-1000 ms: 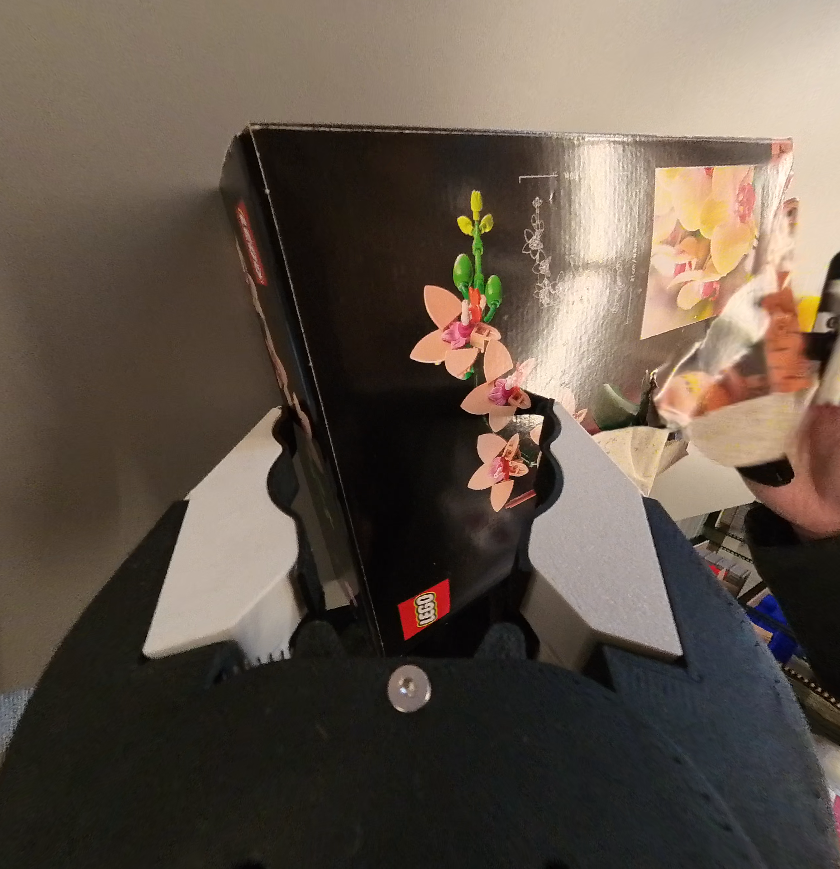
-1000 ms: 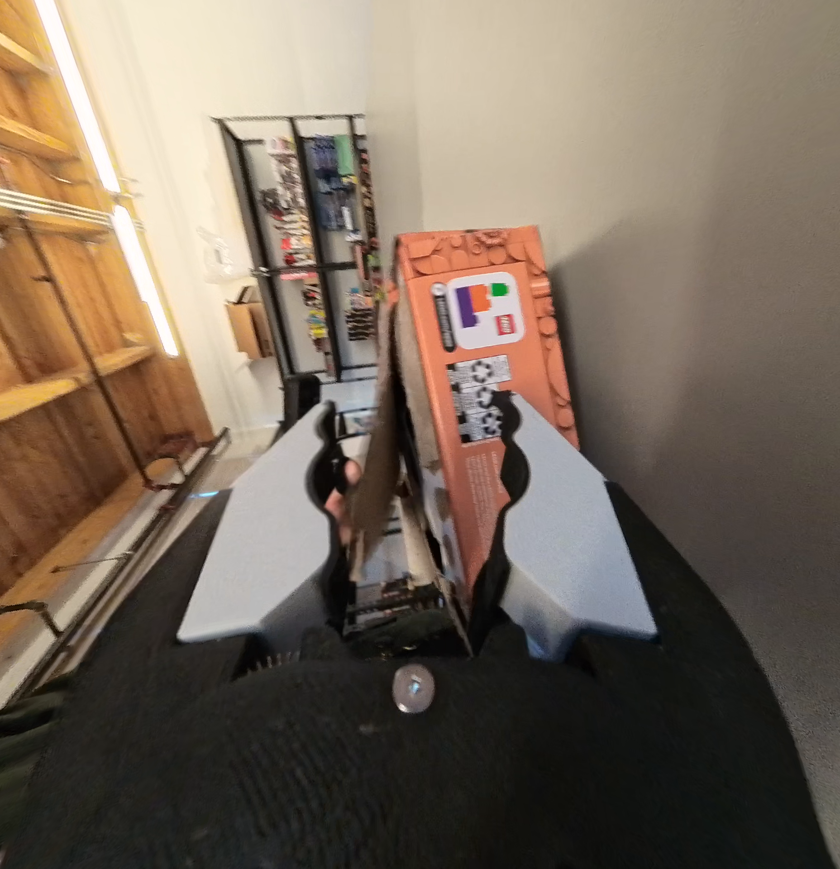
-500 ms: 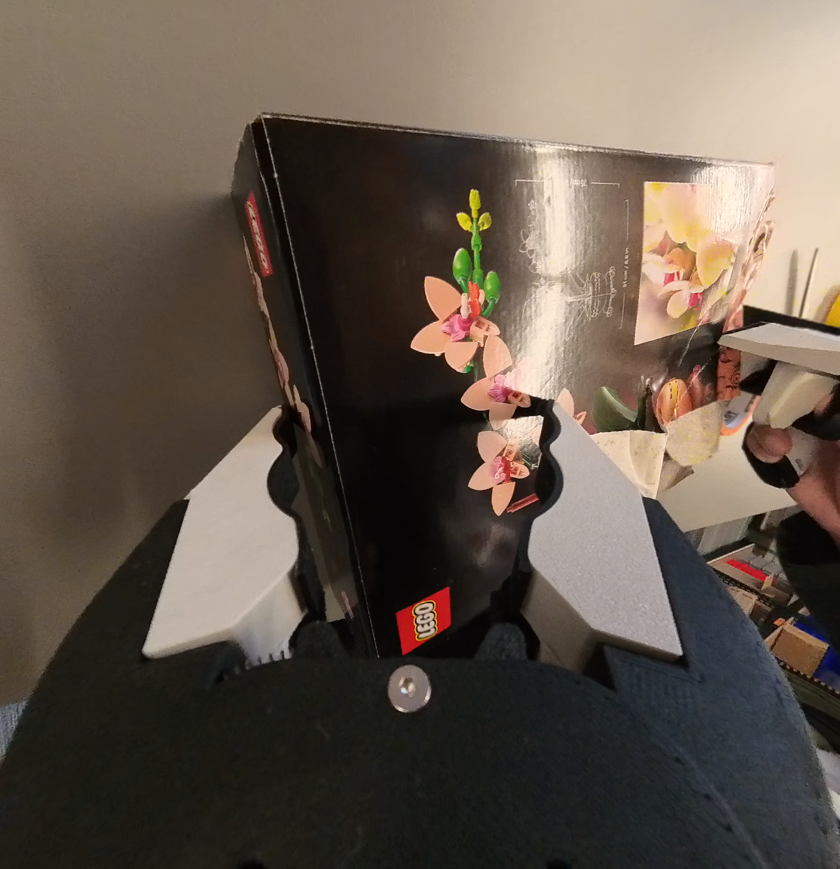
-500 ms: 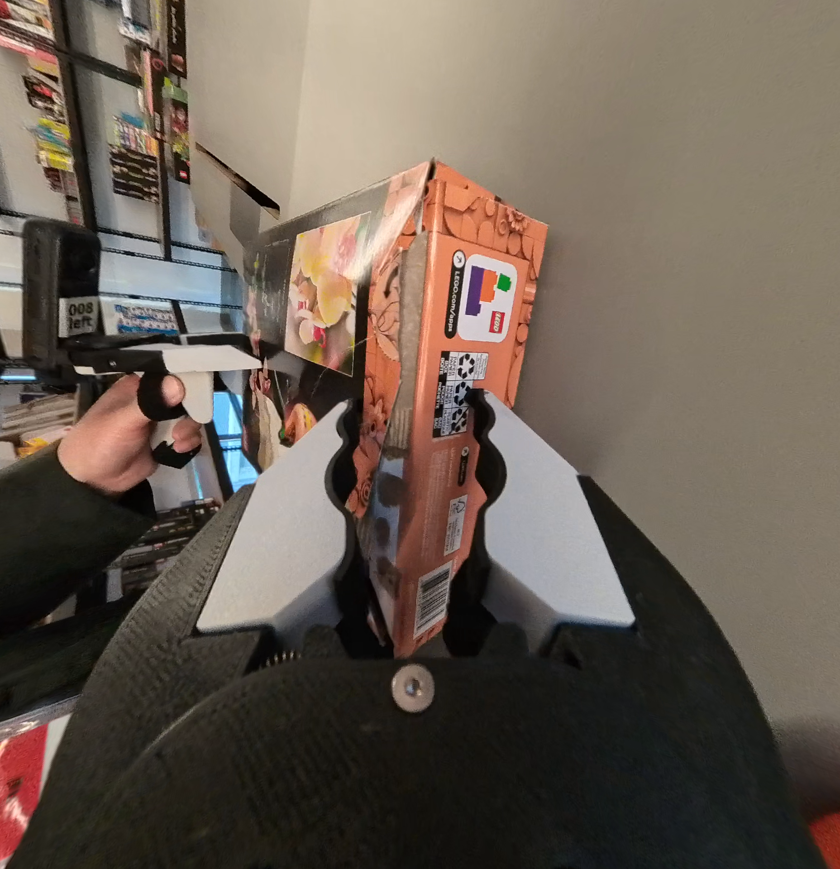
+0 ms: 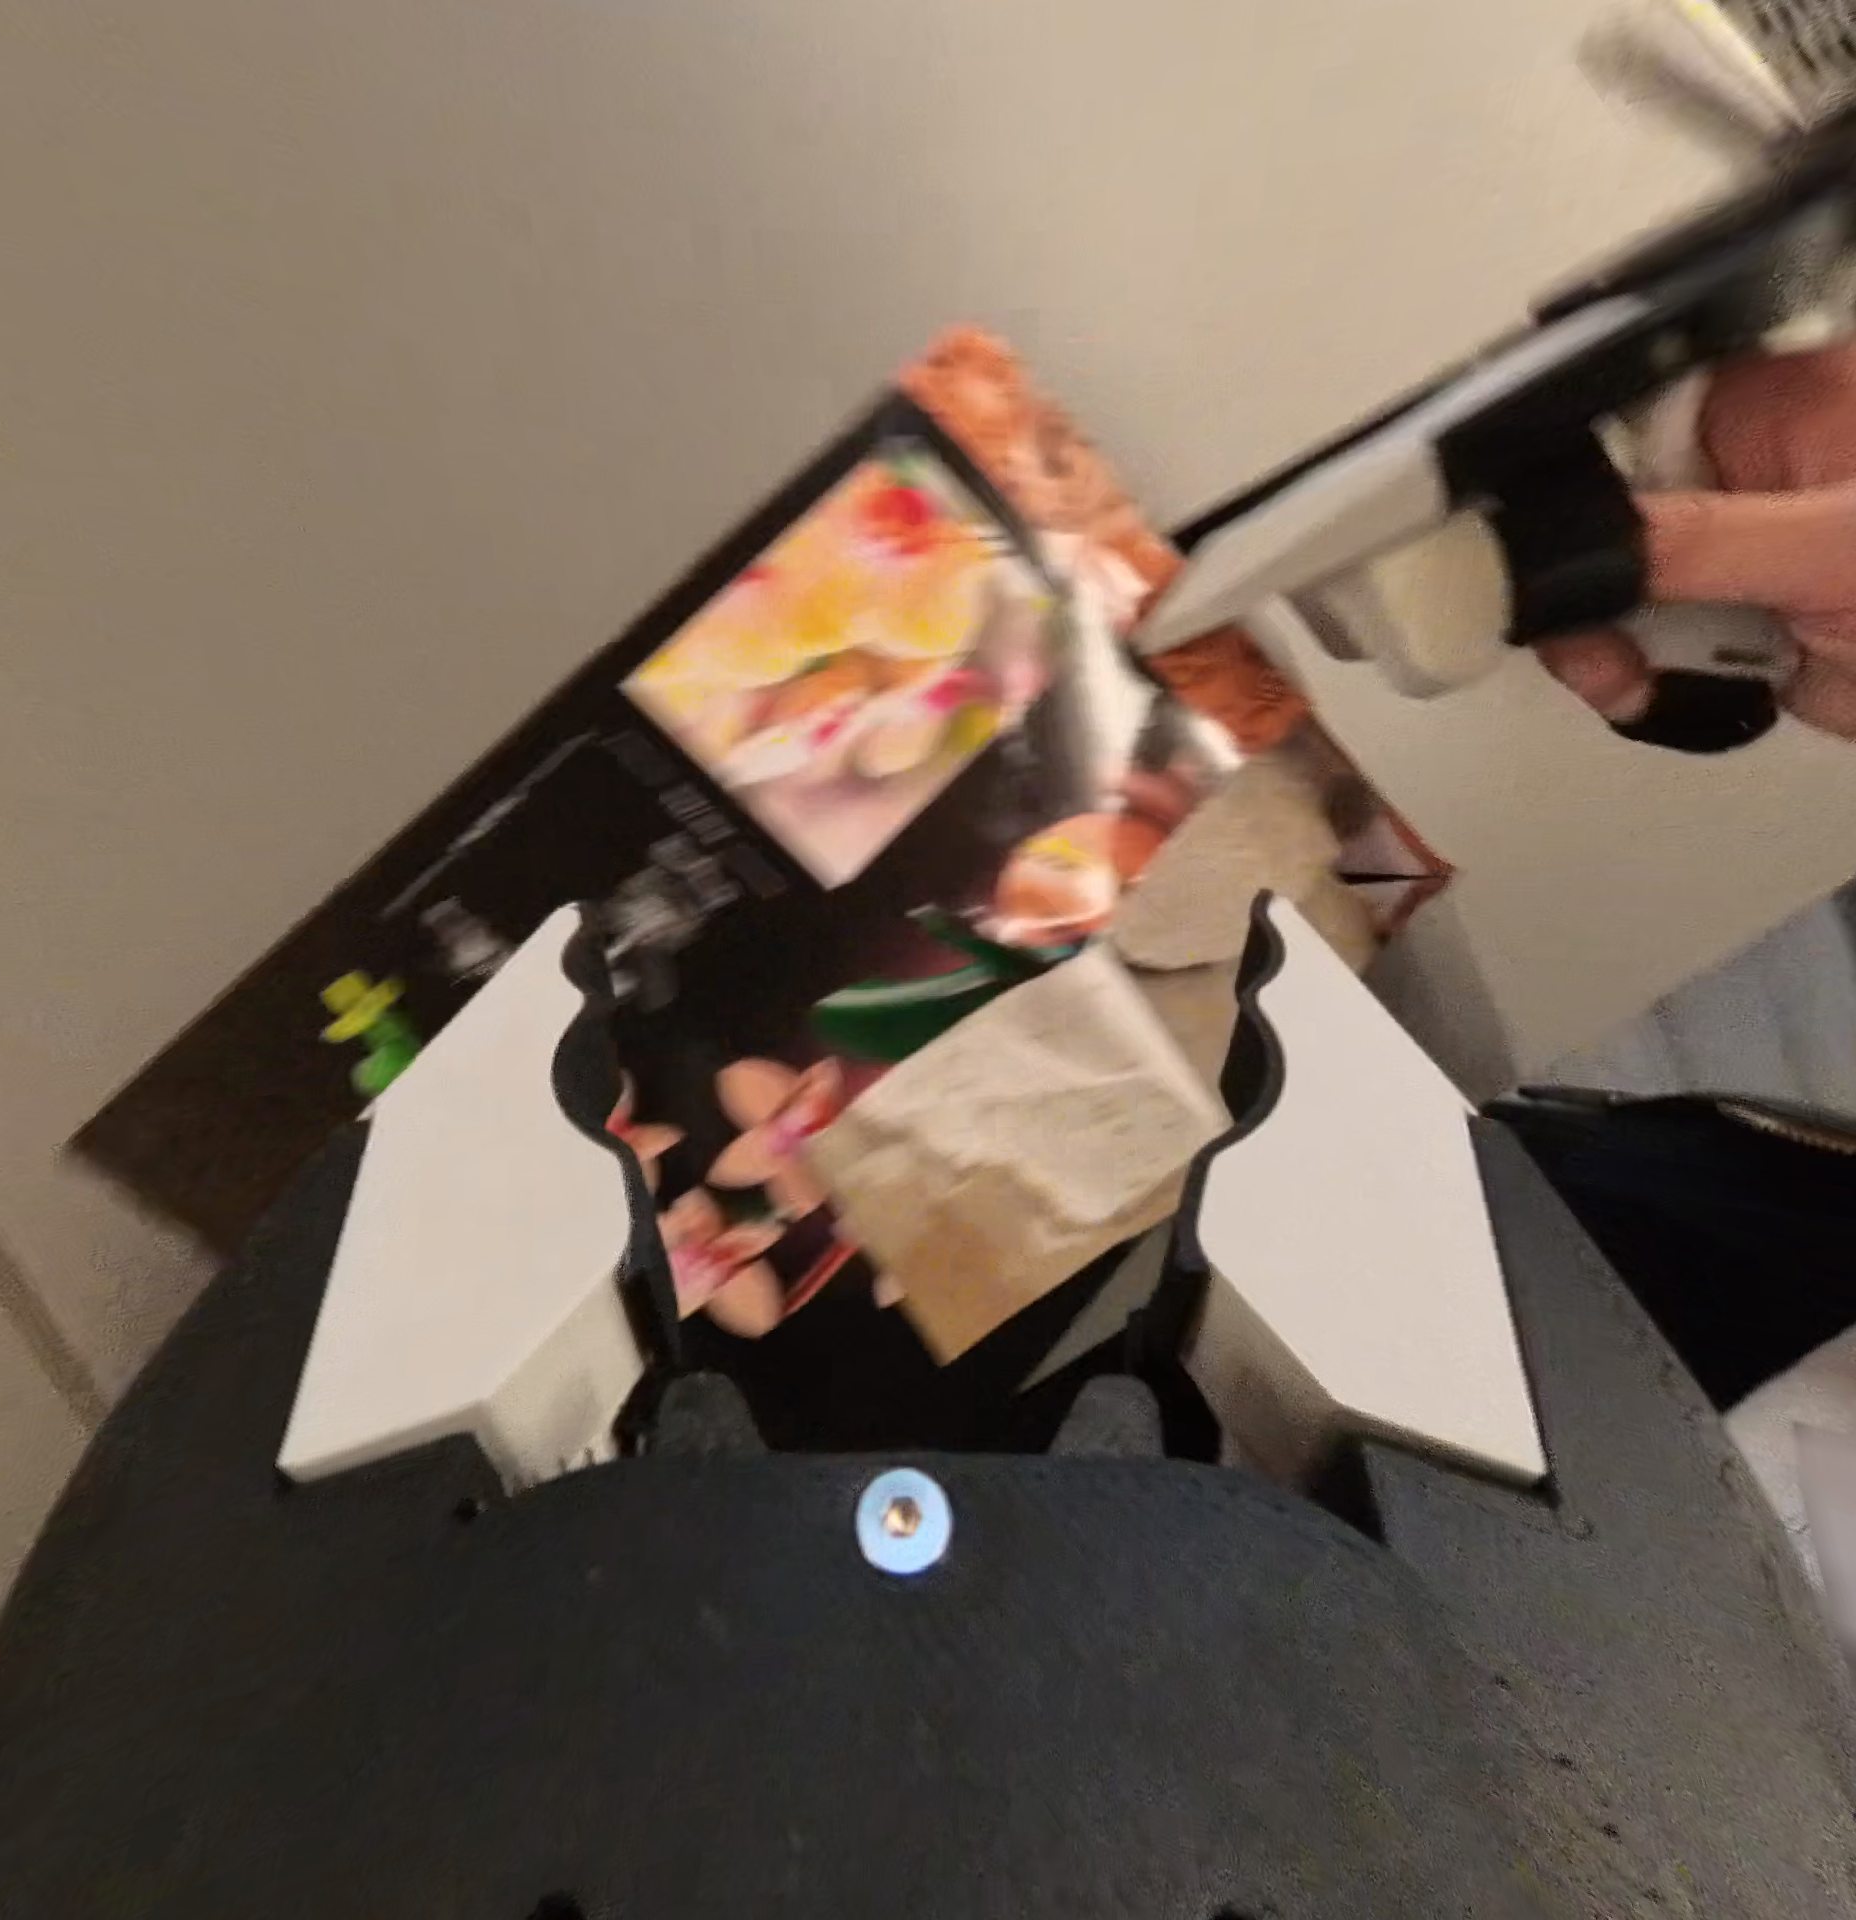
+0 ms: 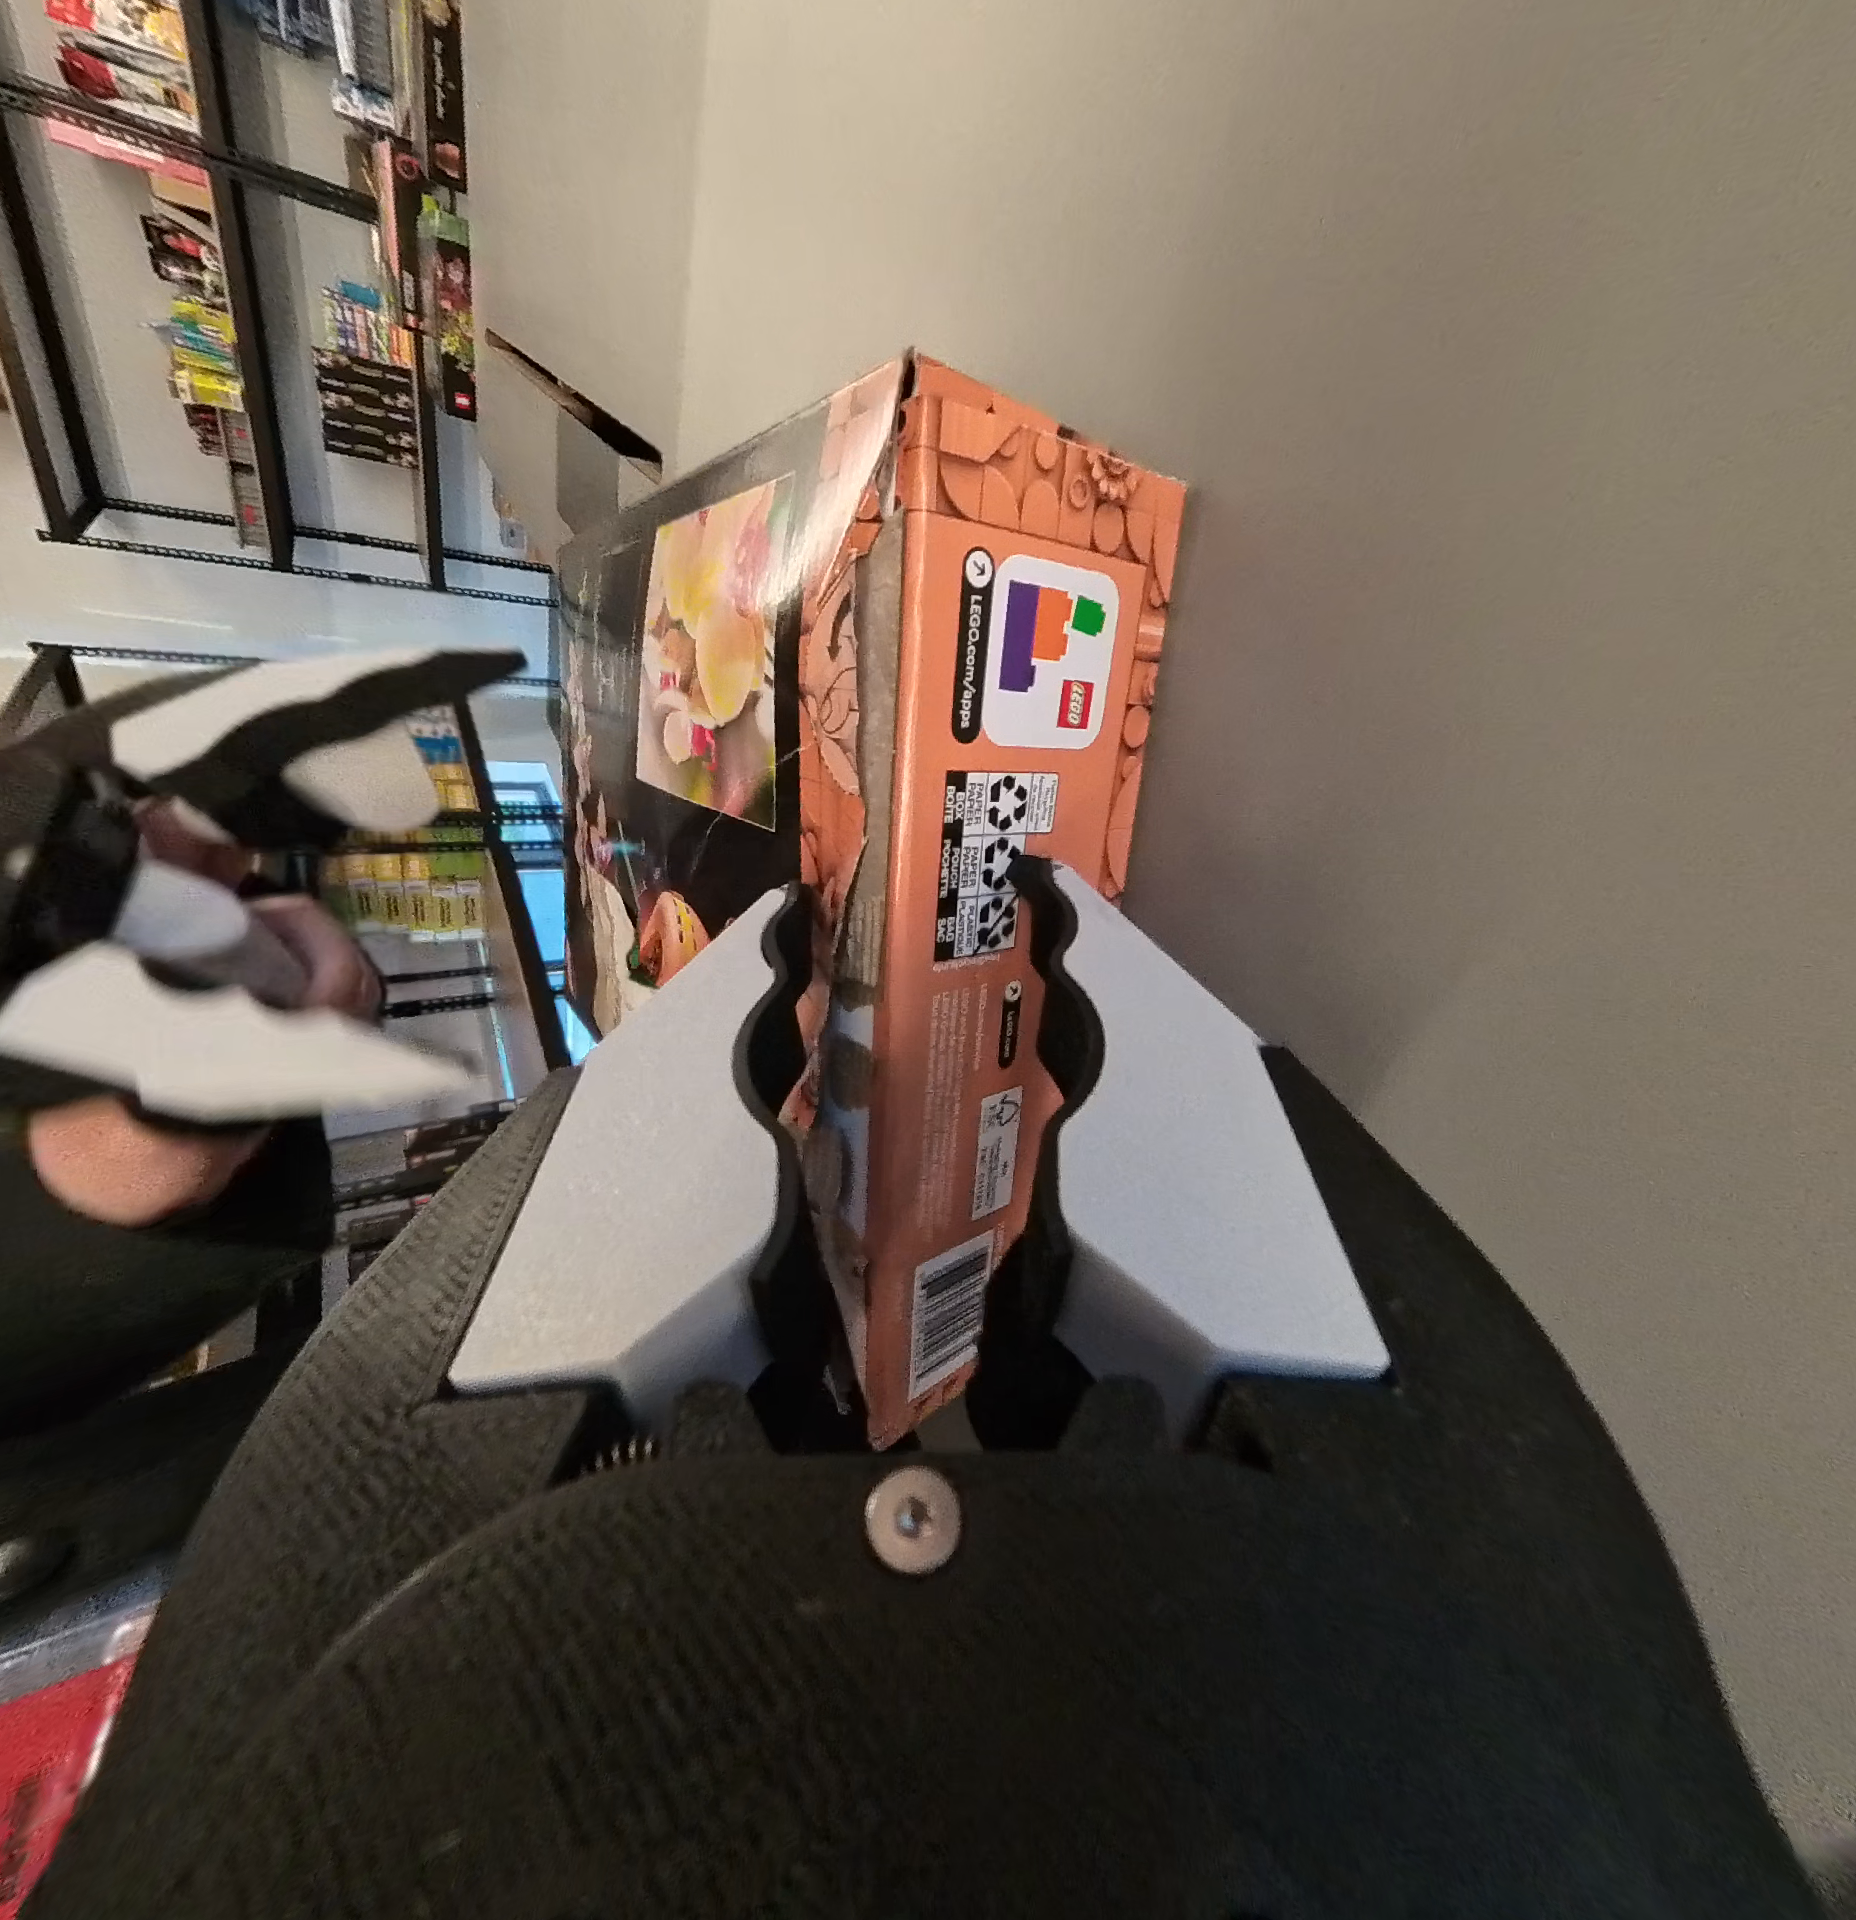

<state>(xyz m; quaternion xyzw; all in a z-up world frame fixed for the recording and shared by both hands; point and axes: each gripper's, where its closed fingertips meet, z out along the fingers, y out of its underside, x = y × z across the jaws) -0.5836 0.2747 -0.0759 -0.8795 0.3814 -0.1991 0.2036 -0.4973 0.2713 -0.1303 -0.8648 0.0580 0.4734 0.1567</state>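
Box (image 6: 1007, 831) stands upright, its orange end pinched in our right hand-held gripper (image 6: 919, 1039); our left hand-held gripper (image 5: 913, 1091), spread, hangs beside it.

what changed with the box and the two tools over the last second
The left tool let go of the black flower box and pulled back, now open and apart from it. In the left wrist view the box now looks tilted. The right tool stays clamped on the box's orange end.
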